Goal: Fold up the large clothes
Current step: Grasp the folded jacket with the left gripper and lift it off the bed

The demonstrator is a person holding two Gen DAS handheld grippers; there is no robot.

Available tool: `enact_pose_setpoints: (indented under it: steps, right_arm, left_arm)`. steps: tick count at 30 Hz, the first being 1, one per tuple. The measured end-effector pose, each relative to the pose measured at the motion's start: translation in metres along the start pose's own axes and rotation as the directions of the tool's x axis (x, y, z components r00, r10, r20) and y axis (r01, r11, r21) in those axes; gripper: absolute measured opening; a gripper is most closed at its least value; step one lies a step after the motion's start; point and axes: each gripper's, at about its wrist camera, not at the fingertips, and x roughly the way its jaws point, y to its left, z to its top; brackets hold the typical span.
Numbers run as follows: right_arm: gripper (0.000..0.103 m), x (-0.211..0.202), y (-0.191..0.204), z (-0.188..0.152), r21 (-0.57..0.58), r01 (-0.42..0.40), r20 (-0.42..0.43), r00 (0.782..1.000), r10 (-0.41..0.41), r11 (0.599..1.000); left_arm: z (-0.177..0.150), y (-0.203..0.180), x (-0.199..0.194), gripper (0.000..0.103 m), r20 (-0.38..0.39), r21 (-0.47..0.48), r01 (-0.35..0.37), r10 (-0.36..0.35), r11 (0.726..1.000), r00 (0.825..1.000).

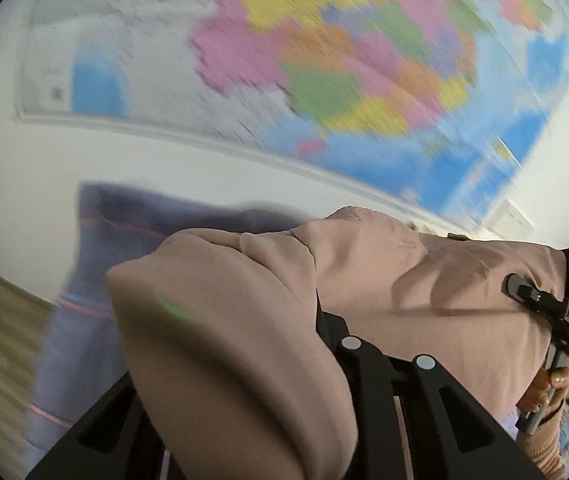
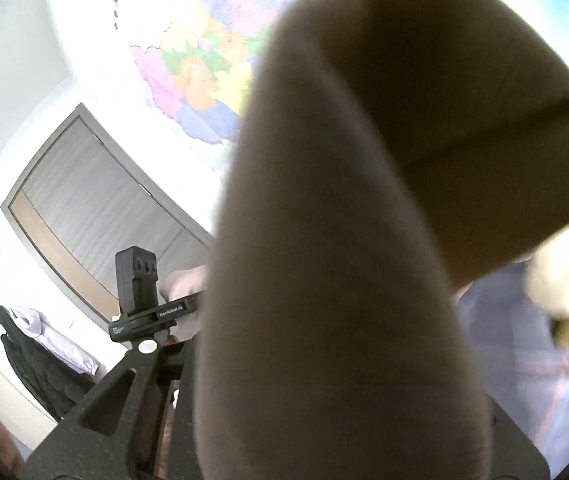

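We see both grippers tilted up toward the wall rather than down at any work surface. In the left wrist view, our left gripper (image 1: 324,360) has its black fingers (image 1: 424,392) mostly buried under the pink garment (image 1: 404,300), which bulges from 7 o'clock across to 3 o'clock; the cloth passes between them, so they look clamped on it, though the tips are hidden. At 3 o'clock the right gripper (image 1: 564,320) appears, a hand (image 1: 556,392) below it.

In the right wrist view, the same garment (image 2: 344,240), shadowed brown, fills the middle and hides the right gripper's tips, so we cannot tell whether its tongs are together or apart. The left gripper (image 2: 144,308) shows at 8 o'clock.

A colourful wall map (image 1: 344,60) spans 12 o'clock. A lavender cloth (image 1: 96,264) hangs at 8 o'clock. A grey door (image 2: 96,208) stands at 9 o'clock, with dark clothes (image 2: 44,368) below it.
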Motion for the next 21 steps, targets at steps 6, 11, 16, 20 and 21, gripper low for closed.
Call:
enact_pose_setpoints:
  steps: [6, 11, 16, 20, 21]
  right_arm:
    - [0.021, 0.090, 0.020, 0.036, -0.042, -0.062, -0.004, 0.998, 0.062, 0.997]
    - [0.021, 0.173, 0.019, 0.015, -0.038, -0.092, -0.076, 0.993, 0.089, 0.995]
    - [0.023, 0.270, -0.006, -0.031, 0.011, -0.029, -0.216, 0.976, 0.030, 1.000]
    - [0.039, 0.300, -0.038, -0.077, 0.040, 0.057, -0.371, 0.928, -0.038, 0.998]
    - [0.047, 0.296, -0.039, -0.081, 0.029, 0.058, -0.376, 0.926, -0.043, 0.998]
  left_arm:
    - [0.057, 0.068, -0.008, 0.017, 0.071, -0.038, -0.169, 0.171, 0.985, 0.983]
    - [0.079, 0.142, 0.013, 0.018, 0.109, -0.089, -0.301, 0.310, 0.949, 0.944]
    - [0.053, 0.219, 0.078, 0.018, -0.024, -0.167, -0.397, 0.399, 0.902, 0.917]
    - [0.023, 0.264, 0.108, 0.020, -0.107, -0.223, -0.432, 0.418, 0.874, 0.902]
    - [0.019, 0.273, 0.107, 0.022, -0.105, -0.246, -0.420, 0.407, 0.873, 0.907]
